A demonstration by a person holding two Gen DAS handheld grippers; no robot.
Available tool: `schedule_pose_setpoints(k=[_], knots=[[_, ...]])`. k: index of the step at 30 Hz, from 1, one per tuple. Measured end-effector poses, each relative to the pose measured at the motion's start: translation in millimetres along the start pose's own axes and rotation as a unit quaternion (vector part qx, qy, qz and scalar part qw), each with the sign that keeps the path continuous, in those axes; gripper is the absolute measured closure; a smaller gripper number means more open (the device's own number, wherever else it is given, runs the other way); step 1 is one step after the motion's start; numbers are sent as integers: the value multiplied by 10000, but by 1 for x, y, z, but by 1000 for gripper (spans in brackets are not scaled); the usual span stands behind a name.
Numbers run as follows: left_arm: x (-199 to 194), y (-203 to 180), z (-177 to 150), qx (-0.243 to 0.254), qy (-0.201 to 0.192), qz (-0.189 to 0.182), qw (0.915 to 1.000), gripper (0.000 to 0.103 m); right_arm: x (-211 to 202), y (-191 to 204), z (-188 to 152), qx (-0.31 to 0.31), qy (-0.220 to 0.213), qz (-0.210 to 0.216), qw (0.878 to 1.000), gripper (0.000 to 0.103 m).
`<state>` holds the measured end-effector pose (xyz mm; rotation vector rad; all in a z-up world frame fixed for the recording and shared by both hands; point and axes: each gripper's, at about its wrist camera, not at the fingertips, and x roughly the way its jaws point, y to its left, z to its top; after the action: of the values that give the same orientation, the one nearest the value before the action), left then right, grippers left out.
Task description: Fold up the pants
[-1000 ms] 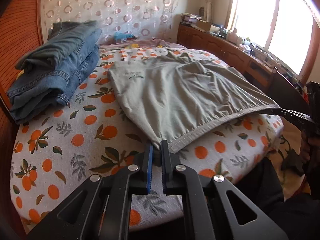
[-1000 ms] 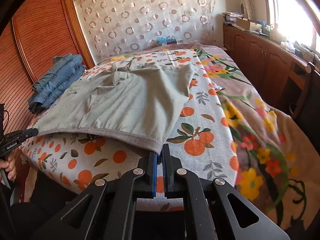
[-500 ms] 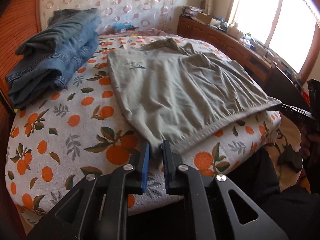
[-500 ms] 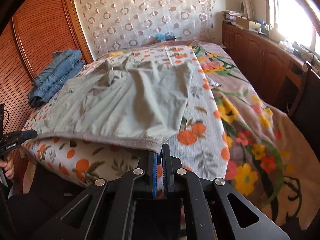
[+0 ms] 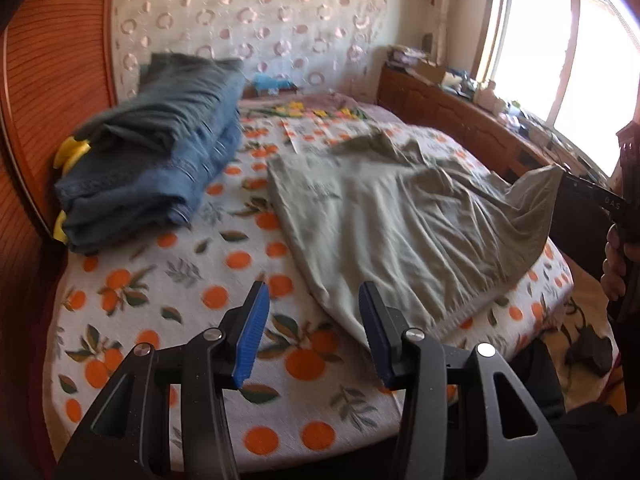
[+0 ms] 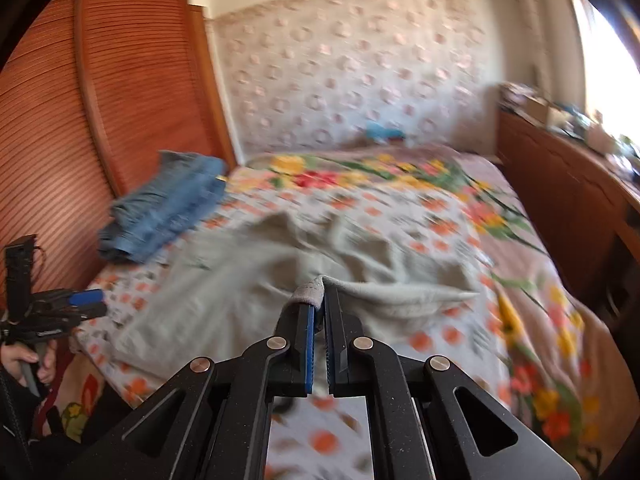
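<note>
Grey-green pants (image 5: 400,220) lie spread on the orange-print bedsheet (image 5: 152,292). My left gripper (image 5: 314,288) hangs over the sheet with its jaws opening and nothing between them. The pants' near corner lies on the sheet just beyond its right finger (image 5: 372,312). My right gripper (image 6: 318,300) is shut on the other waistband corner (image 6: 310,292) and holds it raised above the pants (image 6: 240,292). The left wrist view shows that lifted corner (image 5: 540,184) pinched in the right gripper (image 5: 592,196) at the right edge.
Folded blue jeans (image 5: 160,152) sit at the far left of the bed, by the slatted wooden panel (image 5: 52,80). A floral blanket (image 6: 520,280) covers the bed's right side. A cluttered wooden cabinet (image 5: 460,108) runs under the window. A hand (image 6: 24,360) holds the left gripper's handle.
My left gripper let go of its waistband corner and opened; that corner now lies on the sheet. My right gripper rose with its corner, lifting it off the bed toward the middle.
</note>
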<state>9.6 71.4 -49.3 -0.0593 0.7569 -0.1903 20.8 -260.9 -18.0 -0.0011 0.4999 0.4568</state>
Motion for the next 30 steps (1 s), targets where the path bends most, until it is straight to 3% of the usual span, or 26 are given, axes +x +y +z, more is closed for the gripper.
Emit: schedule_pose_setpoints(k=[8,17,22,30], knots=[[-3,23,9,-245,-238,278,9990,55,46,90,15,-640,63,1145,9913,99],[-4,29,0,-319,-263,371,9985,55,70,164,2,-897,473,2321,9674,99],[1,30,-4,-358,-164,426,9983,55,104,157,-14,-980,922,2383,9618,99],[6,26,-9,-325,-57,431,9985,55,123,168,-24,-1080,1160,2308,9600,99]])
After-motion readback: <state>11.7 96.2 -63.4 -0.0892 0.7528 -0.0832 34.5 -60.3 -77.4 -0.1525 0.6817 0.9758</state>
